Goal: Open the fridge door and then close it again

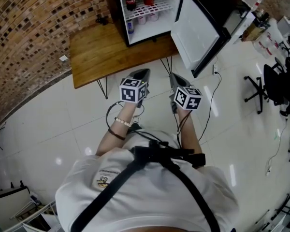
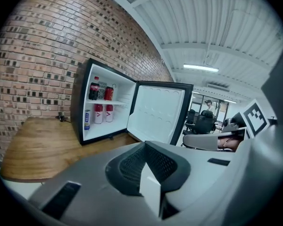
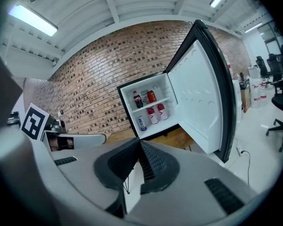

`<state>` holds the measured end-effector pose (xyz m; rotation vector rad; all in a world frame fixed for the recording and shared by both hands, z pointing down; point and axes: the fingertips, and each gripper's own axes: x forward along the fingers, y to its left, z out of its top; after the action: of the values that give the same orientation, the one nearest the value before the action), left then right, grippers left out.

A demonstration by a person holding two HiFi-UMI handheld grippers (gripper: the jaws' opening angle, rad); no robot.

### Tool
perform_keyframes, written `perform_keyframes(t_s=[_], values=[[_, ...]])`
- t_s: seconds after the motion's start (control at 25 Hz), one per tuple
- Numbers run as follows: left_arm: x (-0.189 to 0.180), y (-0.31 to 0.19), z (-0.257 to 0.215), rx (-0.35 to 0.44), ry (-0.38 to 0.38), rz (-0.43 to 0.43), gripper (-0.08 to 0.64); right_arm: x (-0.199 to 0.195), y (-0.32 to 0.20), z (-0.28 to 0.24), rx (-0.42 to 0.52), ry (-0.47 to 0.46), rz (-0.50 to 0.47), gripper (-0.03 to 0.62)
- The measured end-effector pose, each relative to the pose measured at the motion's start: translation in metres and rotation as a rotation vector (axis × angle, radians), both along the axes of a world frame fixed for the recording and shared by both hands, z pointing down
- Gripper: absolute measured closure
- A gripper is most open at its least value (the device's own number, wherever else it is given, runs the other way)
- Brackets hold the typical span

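Note:
A small black fridge [image 1: 117,11] stands on a wooden table [image 1: 96,52] against the brick wall. Its door [image 1: 195,33] hangs wide open to the right, white inside. Bottles and cans [image 3: 148,108] sit on its shelves. My left gripper [image 1: 144,71] and right gripper [image 1: 172,77] are held side by side in front of the table, away from the fridge, both shut with nothing between the jaws. In the left gripper view the fridge [image 2: 82,102] and door [image 2: 155,113] lie ahead beyond the gripper [image 2: 146,147]. The right gripper [image 3: 139,145] faces the door's inner side [image 3: 198,98].
The table stands on thin black legs [image 1: 102,87] over a white tiled floor. Black office chairs [image 1: 275,86] and a cable [image 1: 213,95] are at the right. A shelf with boxes [image 1: 256,8] stands behind the open door.

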<state>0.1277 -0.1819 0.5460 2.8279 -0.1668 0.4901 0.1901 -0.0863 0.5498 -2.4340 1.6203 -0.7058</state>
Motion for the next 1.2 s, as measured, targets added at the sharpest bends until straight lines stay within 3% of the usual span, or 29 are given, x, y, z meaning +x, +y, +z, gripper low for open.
perform_keyframes(t_s=[0.68, 1.04, 1.08, 1.2], values=[[-0.007, 0.011, -0.002, -0.026, 0.022, 0.036, 0.558, -0.008, 0.007, -0.006, 0.001, 0.005, 0.005, 0.581], [-0.005, 0.014, -0.006, -0.042, 0.032, 0.036, 0.558, 0.024, 0.041, -0.017, -0.026, 0.103, 0.133, 0.568], [-0.005, 0.014, -0.007, -0.043, 0.034, 0.035, 0.558, 0.03, 0.046, -0.02, -0.019, 0.115, 0.151, 0.552], [-0.004, 0.016, -0.011, -0.042, 0.037, 0.041, 0.558, 0.056, 0.065, -0.035, 0.02, 0.149, 0.206, 0.419]])
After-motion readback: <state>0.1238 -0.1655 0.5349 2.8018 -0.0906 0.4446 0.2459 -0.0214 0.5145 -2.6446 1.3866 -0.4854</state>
